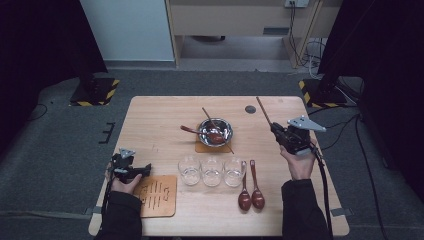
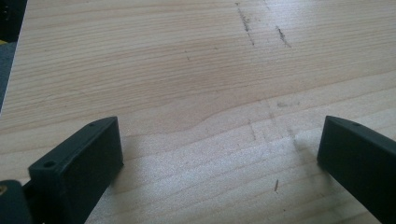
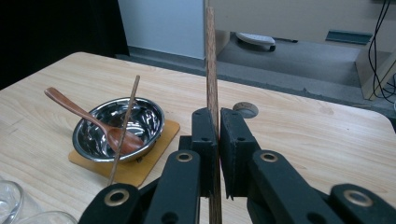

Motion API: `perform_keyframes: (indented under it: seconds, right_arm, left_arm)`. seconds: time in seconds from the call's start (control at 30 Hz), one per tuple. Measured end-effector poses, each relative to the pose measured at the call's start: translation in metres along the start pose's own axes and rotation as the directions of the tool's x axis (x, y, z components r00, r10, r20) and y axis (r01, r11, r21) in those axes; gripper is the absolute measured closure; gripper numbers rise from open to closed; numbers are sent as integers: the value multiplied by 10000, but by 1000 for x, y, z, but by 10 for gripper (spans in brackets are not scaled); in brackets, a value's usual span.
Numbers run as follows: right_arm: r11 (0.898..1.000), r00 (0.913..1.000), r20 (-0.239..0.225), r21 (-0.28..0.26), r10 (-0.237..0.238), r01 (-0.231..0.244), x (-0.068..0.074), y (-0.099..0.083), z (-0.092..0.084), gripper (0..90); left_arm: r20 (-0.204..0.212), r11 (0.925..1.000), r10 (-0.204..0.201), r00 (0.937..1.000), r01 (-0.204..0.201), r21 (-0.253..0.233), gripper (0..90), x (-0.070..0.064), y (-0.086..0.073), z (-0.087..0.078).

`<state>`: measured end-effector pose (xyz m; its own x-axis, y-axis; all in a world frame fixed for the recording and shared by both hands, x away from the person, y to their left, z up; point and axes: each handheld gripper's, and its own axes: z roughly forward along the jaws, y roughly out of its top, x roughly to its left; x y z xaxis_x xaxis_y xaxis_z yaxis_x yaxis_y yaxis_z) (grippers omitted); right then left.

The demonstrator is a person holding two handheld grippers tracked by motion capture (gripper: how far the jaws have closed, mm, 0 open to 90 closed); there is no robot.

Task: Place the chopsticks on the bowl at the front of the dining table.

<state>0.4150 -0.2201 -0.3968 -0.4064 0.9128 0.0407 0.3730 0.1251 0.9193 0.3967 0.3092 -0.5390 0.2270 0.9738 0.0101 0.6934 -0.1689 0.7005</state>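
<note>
Black fingers (image 3: 219, 154) of the right gripper (image 1: 278, 131) clamp one chopstick (image 3: 211, 70) upright — likely bound for the bowl (image 3: 119, 128), joining its mate (image 3: 123, 130); left gripper (image 2: 219, 154) rests agape on the table (image 2: 187, 70).

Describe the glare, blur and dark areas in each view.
High view: both upper corners are black, the table evenly lit, glints on the bowl and glasses. Left gripper view: wood grain sharp, the open jaws slightly soft, faint shadows under them. Right gripper view: bright reflections inside the bowl; the chopstick clamped in the right gripper looks soft.
</note>
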Motion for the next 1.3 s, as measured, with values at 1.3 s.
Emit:
perform_keyframes:
  seconds: [1.3]
  right_arm:
    - [9996, 9988, -447, -200, -213, 204, 19, 22, 39, 850]
  left_arm:
    - [1, 10000, -4, 10000, 4, -2, 0, 0, 0, 0]
